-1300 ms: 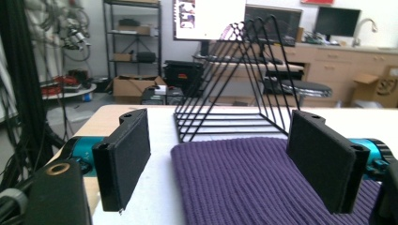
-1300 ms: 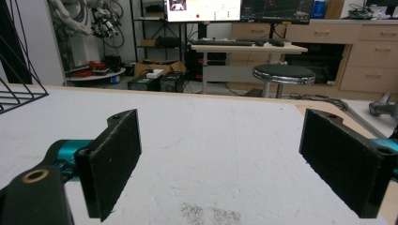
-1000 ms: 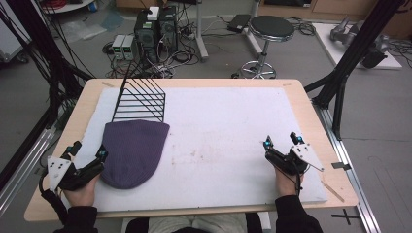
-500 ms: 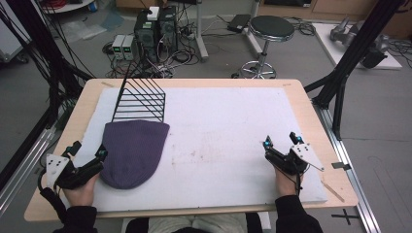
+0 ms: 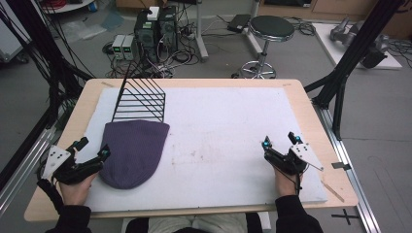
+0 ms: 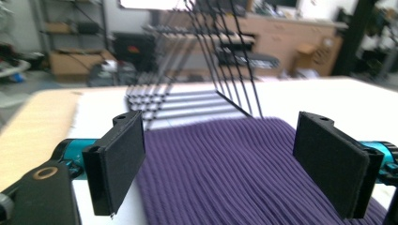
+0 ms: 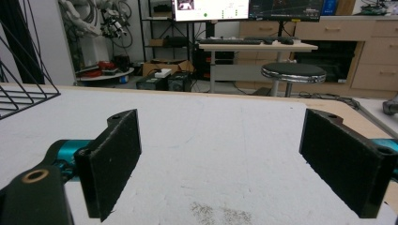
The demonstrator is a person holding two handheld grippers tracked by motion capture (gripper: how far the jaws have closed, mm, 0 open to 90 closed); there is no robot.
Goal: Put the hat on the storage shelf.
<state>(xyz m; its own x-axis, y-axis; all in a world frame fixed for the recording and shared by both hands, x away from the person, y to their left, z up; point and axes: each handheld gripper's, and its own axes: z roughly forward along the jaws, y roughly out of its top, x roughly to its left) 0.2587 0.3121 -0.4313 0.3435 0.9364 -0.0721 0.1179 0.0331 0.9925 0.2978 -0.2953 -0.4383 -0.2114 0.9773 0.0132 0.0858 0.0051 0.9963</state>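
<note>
A purple knitted beanie [image 5: 133,151] lies flat on the white mat [image 5: 223,121], its open end toward a black wire rack [image 5: 140,99] just behind it. My left gripper [image 5: 92,149] is open at the beanie's near left edge; in the left gripper view the ribbed beanie [image 6: 244,168] runs between the two black pads [image 6: 117,159] with the wire rack [image 6: 220,65] behind. At the mat's near right, my right gripper [image 5: 280,141] is open over bare mat, and its pads [image 7: 115,159] hold nothing.
The mat lies on a wooden table [image 5: 311,109]. Black frame posts [image 5: 350,58] rise at the table's right, and more posts and cables [image 5: 48,63] at its left. A stool [image 5: 269,34] and computer boxes [image 5: 155,26] stand on the floor beyond the far edge.
My left gripper has edged forward and rightward to the beanie's edge. The right gripper has stayed in place.
</note>
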